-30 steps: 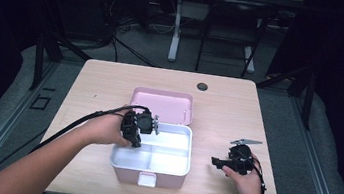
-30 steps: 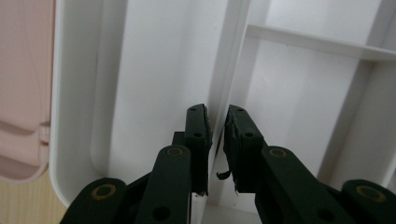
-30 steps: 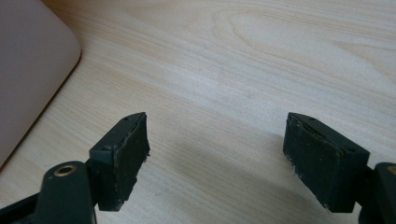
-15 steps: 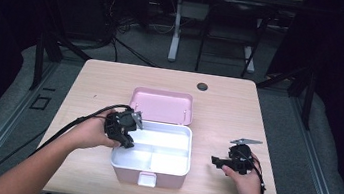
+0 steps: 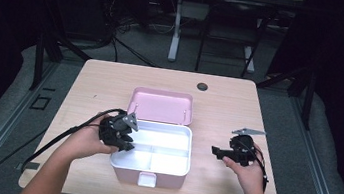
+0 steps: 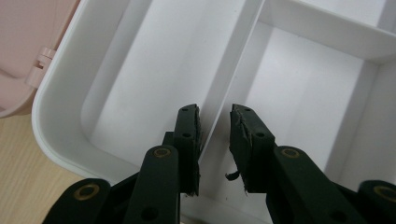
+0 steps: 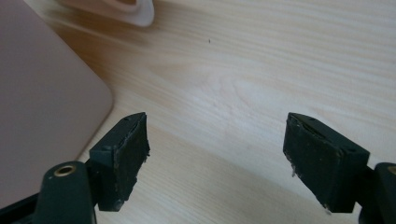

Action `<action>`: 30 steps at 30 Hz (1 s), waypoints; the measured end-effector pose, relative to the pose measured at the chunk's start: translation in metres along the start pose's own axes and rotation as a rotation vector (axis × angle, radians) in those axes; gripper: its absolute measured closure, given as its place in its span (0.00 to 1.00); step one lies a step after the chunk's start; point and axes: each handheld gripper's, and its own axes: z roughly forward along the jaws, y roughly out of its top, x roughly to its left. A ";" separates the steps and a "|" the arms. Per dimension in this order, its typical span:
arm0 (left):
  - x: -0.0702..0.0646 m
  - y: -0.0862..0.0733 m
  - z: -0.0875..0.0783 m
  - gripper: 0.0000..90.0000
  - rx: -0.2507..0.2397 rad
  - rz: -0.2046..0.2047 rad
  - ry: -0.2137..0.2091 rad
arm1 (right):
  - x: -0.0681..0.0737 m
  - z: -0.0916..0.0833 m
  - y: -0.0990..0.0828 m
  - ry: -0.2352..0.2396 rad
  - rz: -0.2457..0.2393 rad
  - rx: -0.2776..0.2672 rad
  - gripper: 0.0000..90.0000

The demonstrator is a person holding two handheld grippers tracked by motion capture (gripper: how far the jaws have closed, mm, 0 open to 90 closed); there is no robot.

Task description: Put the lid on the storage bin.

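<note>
The table (image 5: pixel 111 84) is of light wood and rectangular. The lunch box (image 5: pixel 153 147) lies directly on it, close to the 6 o'clock edge, with its pink lid (image 5: pixel 161 105) open toward 12 o'clock. A small dark round disc (image 5: pixel 202 87) sits at about 1 o'clock, near the far edge.

Box (image 5: pixel 150 167) mid-table (image 5: pixel 107 78), lid (image 5: pixel 161 106) behind.
</note>
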 end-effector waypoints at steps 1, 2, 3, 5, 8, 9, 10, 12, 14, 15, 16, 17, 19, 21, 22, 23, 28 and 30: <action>0.000 0.000 0.000 0.80 0.000 -0.001 -0.003 | 0.001 -0.001 0.004 -0.001 0.000 -0.001 0.24; 0.001 0.000 0.000 0.80 0.000 0.000 -0.005 | 0.002 -0.002 0.009 0.001 0.001 -0.003 0.24; 0.001 0.000 0.000 0.80 0.000 0.000 -0.004 | 0.002 -0.003 0.014 0.000 0.002 -0.001 0.24; 0.000 0.000 0.000 0.80 -0.006 0.000 -0.002 | 0.004 -0.004 0.024 0.018 0.012 -0.005 0.24; 0.002 0.000 0.001 0.80 -0.020 -0.005 -0.016 | 0.008 -0.005 0.038 0.048 0.016 0.011 0.23; 0.002 0.000 0.001 0.80 -0.022 -0.003 -0.017 | 0.011 -0.004 0.042 0.048 0.012 0.008 0.24; 0.002 0.000 0.001 0.80 -0.023 -0.003 -0.017 | 0.014 -0.004 0.046 0.044 -0.004 0.012 0.24; 0.001 0.000 0.001 0.80 -0.023 -0.002 -0.017 | 0.019 -0.003 0.054 0.040 -0.024 0.014 0.24; 0.002 -0.001 0.001 0.80 -0.026 -0.008 -0.017 | 0.025 -0.002 0.066 0.031 -0.045 -0.003 0.25; 0.002 -0.001 0.001 0.80 -0.027 -0.009 -0.016 | 0.025 -0.002 0.066 0.031 -0.045 -0.003 0.25; 0.001 -0.001 0.001 0.80 -0.027 -0.011 -0.014 | 0.026 -0.002 0.070 0.036 -0.041 -0.005 0.25; 0.001 -0.001 0.001 0.80 -0.028 -0.013 -0.012 | 0.027 -0.001 0.074 0.045 -0.041 -0.018 0.28; 0.001 -0.001 0.001 0.80 -0.027 -0.016 -0.008 | 0.029 -0.001 0.081 0.048 -0.023 -0.047 0.30; 0.000 -0.001 0.001 0.80 -0.031 -0.018 -0.008 | 0.031 0.001 0.087 0.038 -0.014 -0.059 0.32; 0.000 -0.001 0.001 0.80 -0.032 -0.018 -0.007 | 0.032 0.002 0.091 0.039 -0.006 -0.057 0.33; 0.000 -0.002 0.001 0.80 -0.033 -0.020 -0.007 | 0.033 0.003 0.093 0.043 0.001 -0.059 0.34; 0.000 -0.002 0.001 0.80 -0.035 -0.019 -0.005 | 0.044 0.010 0.110 0.034 -0.029 -0.043 0.39; 0.000 -0.002 0.001 0.80 -0.035 -0.020 -0.004 | 0.047 0.015 0.116 0.043 -0.035 -0.030 0.39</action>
